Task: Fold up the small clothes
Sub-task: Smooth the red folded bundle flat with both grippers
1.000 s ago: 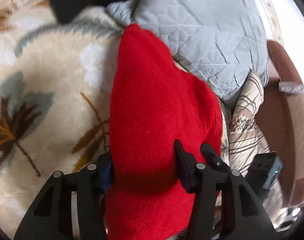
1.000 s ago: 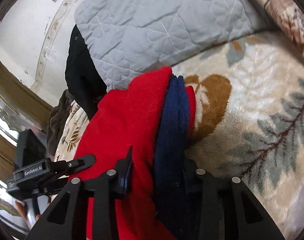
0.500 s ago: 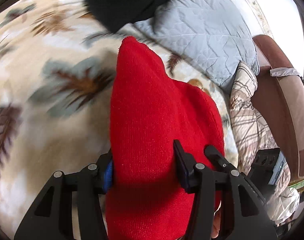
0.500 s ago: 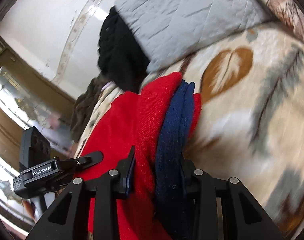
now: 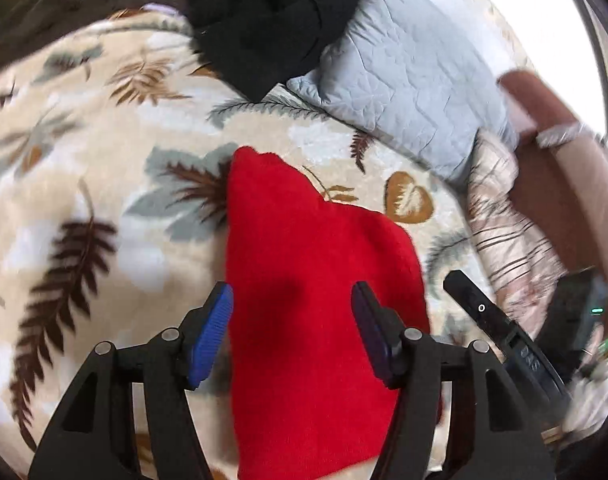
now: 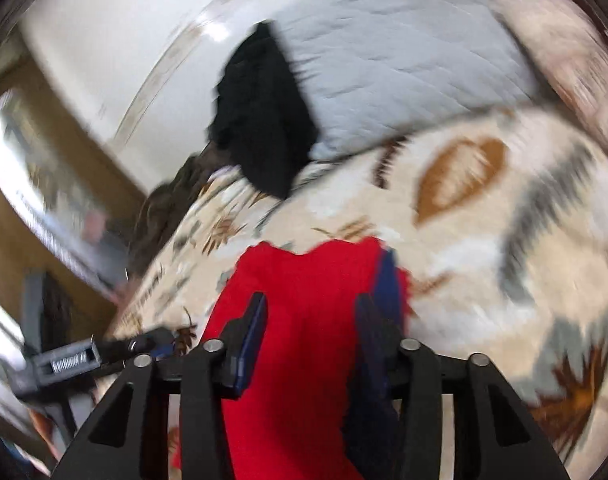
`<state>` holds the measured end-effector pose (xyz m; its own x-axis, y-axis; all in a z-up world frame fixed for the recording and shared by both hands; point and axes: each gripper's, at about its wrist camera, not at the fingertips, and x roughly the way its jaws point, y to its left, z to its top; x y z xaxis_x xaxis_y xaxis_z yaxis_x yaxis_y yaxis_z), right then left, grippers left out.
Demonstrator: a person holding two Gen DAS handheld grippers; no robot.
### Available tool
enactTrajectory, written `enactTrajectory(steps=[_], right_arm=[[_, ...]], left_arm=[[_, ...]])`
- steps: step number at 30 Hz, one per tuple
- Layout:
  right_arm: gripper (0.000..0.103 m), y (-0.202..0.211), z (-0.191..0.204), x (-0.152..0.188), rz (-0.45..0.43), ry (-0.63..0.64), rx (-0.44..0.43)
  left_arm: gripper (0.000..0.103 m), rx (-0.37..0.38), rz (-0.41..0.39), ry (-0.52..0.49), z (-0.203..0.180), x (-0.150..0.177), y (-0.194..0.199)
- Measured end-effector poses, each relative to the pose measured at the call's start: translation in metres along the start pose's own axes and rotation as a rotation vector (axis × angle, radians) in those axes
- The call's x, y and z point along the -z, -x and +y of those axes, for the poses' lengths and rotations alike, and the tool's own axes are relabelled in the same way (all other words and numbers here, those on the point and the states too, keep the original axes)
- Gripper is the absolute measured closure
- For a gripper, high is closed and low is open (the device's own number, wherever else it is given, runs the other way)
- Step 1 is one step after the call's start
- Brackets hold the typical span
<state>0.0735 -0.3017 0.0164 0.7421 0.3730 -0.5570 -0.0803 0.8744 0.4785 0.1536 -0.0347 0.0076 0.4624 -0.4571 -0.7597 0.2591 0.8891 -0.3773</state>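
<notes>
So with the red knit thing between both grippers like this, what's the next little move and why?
Probably draw both grippers straight back. The left gripper and right gripper both stand open around the red garment, which seems to lie folded on the leaf-print blanket, navy trim along one edge. The grip appears released, so retreating shouldn't drag it.

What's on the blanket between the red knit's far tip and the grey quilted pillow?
Nothing: in the left wrist view only bare leaf-print blanket separates the red knit from the grey pillow.
</notes>
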Motion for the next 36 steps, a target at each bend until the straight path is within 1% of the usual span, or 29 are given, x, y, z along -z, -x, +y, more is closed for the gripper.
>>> enactTrajectory(steps=[2, 3, 4, 5, 6, 8, 9, 10, 11, 12, 14, 15, 16, 17, 19, 21, 23, 25, 26, 27, 28, 30, 31, 34, 36], right_arm=[[0.092, -0.018, 0.009, 0.001, 0.024, 0.069, 0.026], [0.094, -0.027, 0.005, 0.002, 0.042, 0.077, 0.051], [0.098, -0.042, -0.002, 0.005, 0.068, 0.083, 0.111], [0.098, -0.053, -0.012, 0.011, 0.096, 0.081, 0.163], [0.098, -0.063, -0.026, 0.014, 0.118, 0.053, 0.17], [0.098, -0.058, -0.042, 0.009, 0.101, -0.041, 0.118], [0.099, -0.053, -0.043, 0.006, 0.098, -0.065, 0.115], [0.098, -0.044, -0.042, 0.004, 0.094, -0.068, 0.117], [0.089, -0.036, -0.037, 0.003, 0.088, -0.058, 0.11], [0.089, -0.02, -0.033, 0.006, 0.083, -0.042, 0.084], [0.089, -0.002, -0.026, 0.014, 0.087, -0.021, 0.016], [0.089, 0.01, -0.022, 0.025, 0.08, -0.006, -0.018], [0.089, 0.013, -0.018, 0.031, 0.079, 0.006, -0.029], [0.089, 0.013, -0.016, 0.041, 0.094, 0.03, -0.022], [0.084, -0.006, -0.016, 0.059, 0.161, 0.082, 0.081], [0.079, -0.003, -0.015, 0.062, 0.133, 0.072, 0.098], [0.076, 0.011, -0.009, 0.058, 0.119, 0.036, 0.11], [0.074, 0.026, -0.001, 0.063, 0.099, 0.05, 0.087], [0.074, 0.031, 0.001, 0.068, 0.095, 0.06, 0.095], [0.075, 0.032, 0.002, 0.074, 0.101, 0.066, 0.106], [0.075, 0.028, 0.002, 0.081, 0.126, 0.079, 0.139], [0.073, 0.019, -0.002, 0.094, 0.182, 0.111, 0.244], [0.072, 0.022, -0.003, 0.096, 0.177, 0.107, 0.248], [0.072, 0.035, -0.005, 0.093, 0.172, 0.04, 0.243], [0.071, 0.045, -0.002, 0.093, 0.177, 0.042, 0.267]], left_arm=[[0.042, -0.069, 0.023, -0.032, -0.007, -0.007, -0.027], [0.042, -0.122, 0.045, -0.042, -0.007, -0.008, -0.045], [0.038, -0.138, 0.068, -0.041, -0.002, -0.006, -0.057], [0.034, -0.119, 0.089, -0.029, 0.007, -0.002, -0.067], [0.031, -0.098, 0.099, -0.005, 0.012, -0.002, -0.073], [0.032, -0.058, 0.109, 0.05, 0.022, -0.004, -0.066], [0.033, -0.051, 0.109, 0.049, 0.023, -0.005, -0.059], [0.034, -0.06, 0.101, 0.031, 0.023, -0.004, -0.048], [0.034, -0.071, 0.079, -0.003, 0.022, 0.0, -0.034], [0.034, -0.09, 0.053, -0.044, 0.02, 0.007, -0.019], [0.033, -0.118, 0.014, -0.097, 0.017, 0.024, 0.0], [0.031, -0.123, 0.008, -0.111, 0.017, 0.034, 0.002], [0.03, -0.132, 0.004, -0.121, 0.017, 0.045, 0.002], [0.029, -0.147, -0.005, -0.133, 0.015, 0.055, -0.002], [0.023, -0.186, -0.026, -0.173, 0.01, 0.063, -0.011], [0.022, -0.224, -0.045, -0.176, 0.005, 0.065, -0.004], [0.023, -0.22, -0.035, -0.18, 0.0, 0.068, 0.005], [0.023, -0.238, -0.041, -0.209, -0.003, 0.076, 0.01], [0.023, -0.247, -0.042, -0.221, -0.003, 0.079, 0.008], [0.023, -0.257, -0.039, -0.226, -0.004, 0.084, 0.007], [0.023, -0.262, -0.031, -0.221, -0.003, 0.087, 0.004], [0.023, -0.261, -0.022, -0.202, -0.002, 0.091, 0.002], [0.023, -0.263, -0.024, -0.195, -0.002, 0.092, 0.003], [0.023, -0.265, -0.019, -0.189, -0.003, 0.094, 0.007], [0.023, -0.265, -0.012, -0.19, -0.004, 0.097, 0.009]])
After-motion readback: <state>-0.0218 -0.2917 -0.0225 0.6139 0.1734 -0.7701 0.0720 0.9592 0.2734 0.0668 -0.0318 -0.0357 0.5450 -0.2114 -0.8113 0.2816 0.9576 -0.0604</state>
